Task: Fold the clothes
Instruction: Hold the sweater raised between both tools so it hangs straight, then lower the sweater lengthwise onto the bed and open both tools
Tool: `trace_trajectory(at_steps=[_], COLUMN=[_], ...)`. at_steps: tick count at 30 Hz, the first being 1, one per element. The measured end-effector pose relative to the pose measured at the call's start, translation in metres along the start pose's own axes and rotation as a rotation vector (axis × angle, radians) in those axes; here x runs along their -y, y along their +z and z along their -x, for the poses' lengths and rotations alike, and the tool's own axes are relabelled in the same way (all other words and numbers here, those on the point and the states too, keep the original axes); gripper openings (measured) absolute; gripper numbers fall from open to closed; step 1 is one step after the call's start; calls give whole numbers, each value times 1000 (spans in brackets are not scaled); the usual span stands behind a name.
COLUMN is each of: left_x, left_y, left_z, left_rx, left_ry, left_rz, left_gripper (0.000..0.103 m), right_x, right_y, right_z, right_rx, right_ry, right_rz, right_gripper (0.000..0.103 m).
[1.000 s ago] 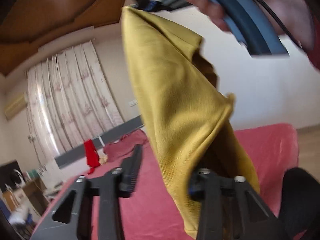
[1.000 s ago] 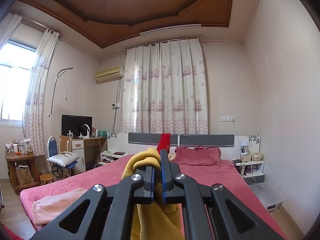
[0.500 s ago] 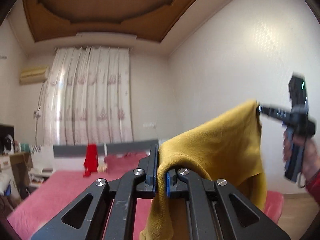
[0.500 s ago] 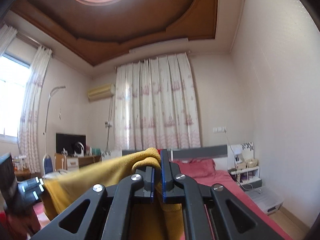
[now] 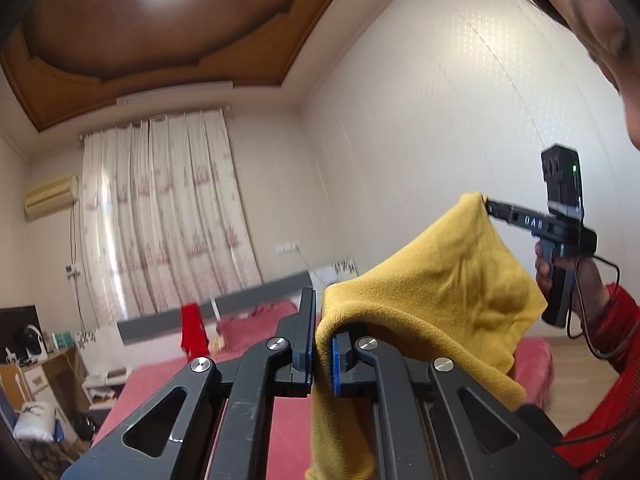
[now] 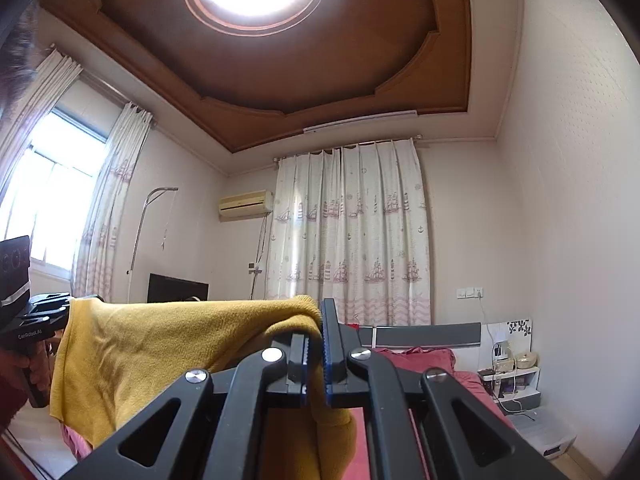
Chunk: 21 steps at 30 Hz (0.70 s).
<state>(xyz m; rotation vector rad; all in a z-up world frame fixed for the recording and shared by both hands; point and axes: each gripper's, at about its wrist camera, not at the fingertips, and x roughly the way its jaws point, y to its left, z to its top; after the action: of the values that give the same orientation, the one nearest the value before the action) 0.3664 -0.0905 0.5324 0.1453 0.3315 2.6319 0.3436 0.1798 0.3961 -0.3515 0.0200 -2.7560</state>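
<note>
A mustard-yellow garment (image 5: 440, 292) hangs stretched in the air between my two grippers, high above the bed. My left gripper (image 5: 322, 344) is shut on one edge of it. My right gripper (image 6: 316, 354) is shut on the other edge (image 6: 168, 344). In the left wrist view the right gripper (image 5: 490, 206) shows at the far right, pinching the cloth's upper corner. In the right wrist view the left gripper (image 6: 66, 314) shows at the far left edge, holding the cloth's other end. The cloth's lower part is hidden behind the gripper bodies.
A bed with a red cover (image 5: 168, 384) lies below, with red pillows (image 6: 420, 358) and a grey headboard (image 6: 424, 334). A red garment (image 5: 193, 326) hangs at the headboard. A desk with a monitor (image 6: 178, 288) stands left, a nightstand (image 6: 510, 376) right. The person's red sleeve (image 5: 608, 400) is close by.
My left gripper closed on the cloth's edge, and both grippers rose and tilted upward. The two have moved apart, stretching the garment out between them.
</note>
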Motion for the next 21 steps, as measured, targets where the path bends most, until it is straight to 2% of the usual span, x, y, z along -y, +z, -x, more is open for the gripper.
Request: trace_trajectory(at_steps=[5,8,10,12,15,18,21], left_x=[-10,-24,-40,-56,-73,-88,-101], left_y=[-24,-51,-71,-91,-131,-181,-244], left_z=[-24,-62,-100,-144,-219,-292,-363], left_rx=[-95,-174,-237,-297,-392,-473,-598], left_ry=[-14,-6,-5,-5,33,75,84], left_rz=[44,75,99,128,148,126,168], left_gripper=[7,7,7,7,7,7,7], right_x=[1,10,18,27,52,75,96], right_y=[-14,-37,-62,-91,-145,-204,-273], right_z=[-20,-52,-83,-120,-179,-243,-308], right_rx=[-74,-145,-208,-274,-364,-460,-582], right_ry=[4,4,1,-12,-45,-83,-115], right_rz=[-5,-32,-56,-77,-125,-150,-173], right_gripper=[4,4,4,4,4,4,4])
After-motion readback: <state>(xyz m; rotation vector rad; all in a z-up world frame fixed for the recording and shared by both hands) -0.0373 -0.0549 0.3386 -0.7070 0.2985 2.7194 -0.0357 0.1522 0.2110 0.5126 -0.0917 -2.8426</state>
